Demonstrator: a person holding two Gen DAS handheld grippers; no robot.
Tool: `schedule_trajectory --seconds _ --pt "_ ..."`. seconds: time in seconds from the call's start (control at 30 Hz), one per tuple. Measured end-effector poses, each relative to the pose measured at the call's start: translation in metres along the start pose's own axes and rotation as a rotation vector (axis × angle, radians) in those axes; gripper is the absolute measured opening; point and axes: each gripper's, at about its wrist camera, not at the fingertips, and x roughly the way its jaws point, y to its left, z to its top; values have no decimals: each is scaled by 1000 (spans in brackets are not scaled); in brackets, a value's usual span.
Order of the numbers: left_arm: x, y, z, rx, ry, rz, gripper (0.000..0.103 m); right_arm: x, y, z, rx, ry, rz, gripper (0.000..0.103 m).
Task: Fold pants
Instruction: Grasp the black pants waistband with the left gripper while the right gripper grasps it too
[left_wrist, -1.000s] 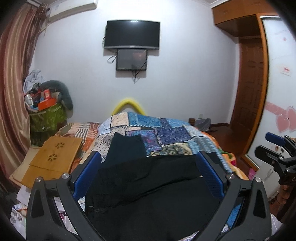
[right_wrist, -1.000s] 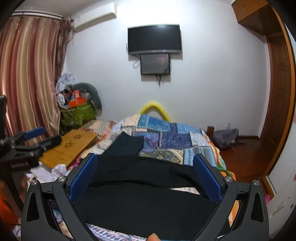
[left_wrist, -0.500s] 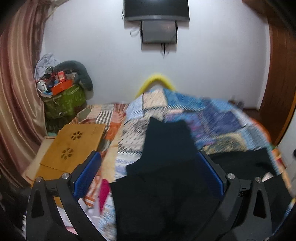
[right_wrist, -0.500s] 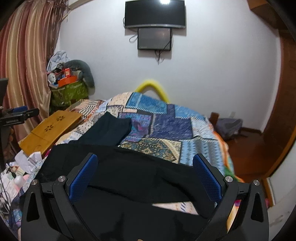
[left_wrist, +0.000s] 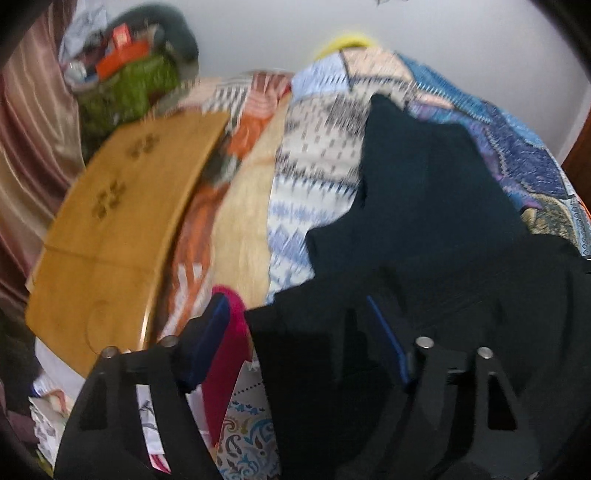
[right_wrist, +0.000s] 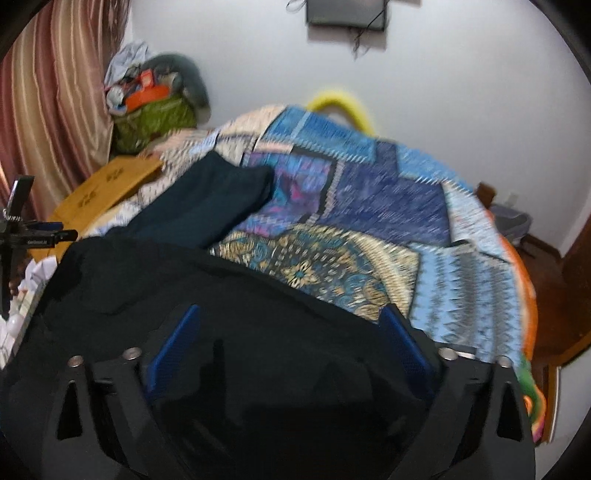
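Black pants lie crosswise on quilt, leg pointing away.

One pair of black pants, one folded dark garment (upper left of centre), one patchwork quilt, one wooden board, one green bag, two grippers.

Patchwork quilt, wooden board, blurred green bag, possibly a hamper.
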Motion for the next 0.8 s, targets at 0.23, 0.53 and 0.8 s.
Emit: schedule_trajectory --seconds 0.23,0.53,0.8 --pt "32 13 -4 -53 93 -81 60 46 -2 3 -54 106 42 85" --pt "37 12 -1 -87 143 -84 49 71 -6 8 -82 140 37 78" --pt "26 20 -6 -115 145 -88 49 71 -1 9 -89 134 37 50"
